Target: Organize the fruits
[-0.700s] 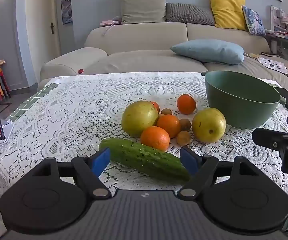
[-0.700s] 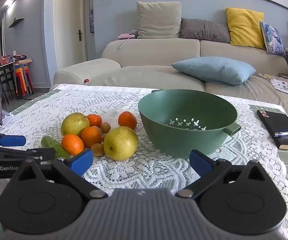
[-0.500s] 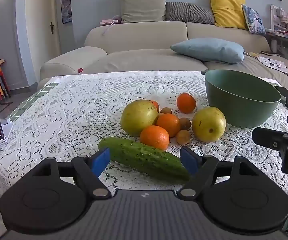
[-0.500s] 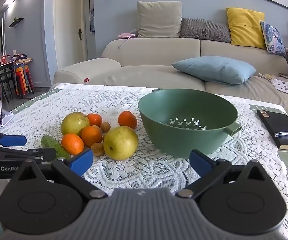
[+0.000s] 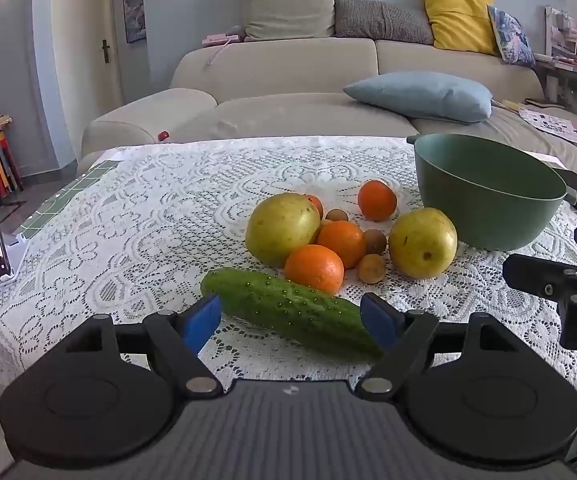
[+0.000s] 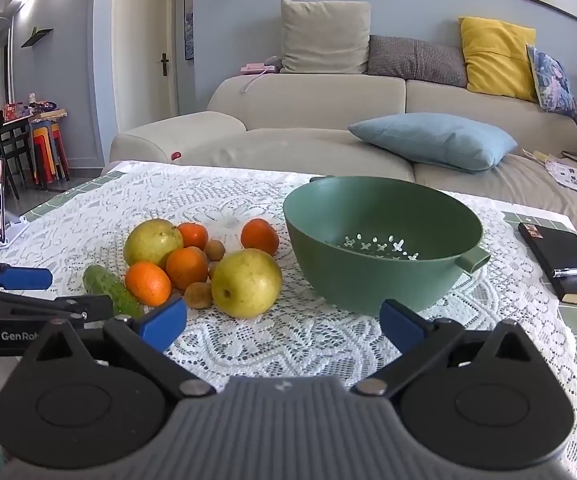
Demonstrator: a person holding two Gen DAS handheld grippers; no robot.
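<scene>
Right now the left gripper (image 5: 290, 318) hangs low over the near edge of the lace tablecloth (image 5: 136, 216) with its blue pads spread wide and nothing pinched. The cucumber (image 5: 288, 312) lies just beyond the pads, apparently still resting on the cloth. Its long axis runs slantwise across the gap, from the far left down toward the near right pad, so the jaws do not yet straddle it squarely; a turn of the wrist looks needed before a clean pinch across its width.

The right gripper (image 6: 282, 324) is likewise spread to its full width and empty, held over bare cloth in front of the green colander (image 6: 382, 216). The nearer pear (image 6: 246, 282) sits just ahead of its left pad.

Beyond the cucumber the fruit sits in a tight cluster: a second pear (image 5: 282, 228), several oranges (image 5: 314, 268) and small brown fruits (image 5: 370, 268), some touching one another. The colander stands empty to the right of the pile, so the sorting appears not yet begun.

By my reading the left hand is nearer the cucumber, the right nearer the colander and the nearer pear.
</scene>
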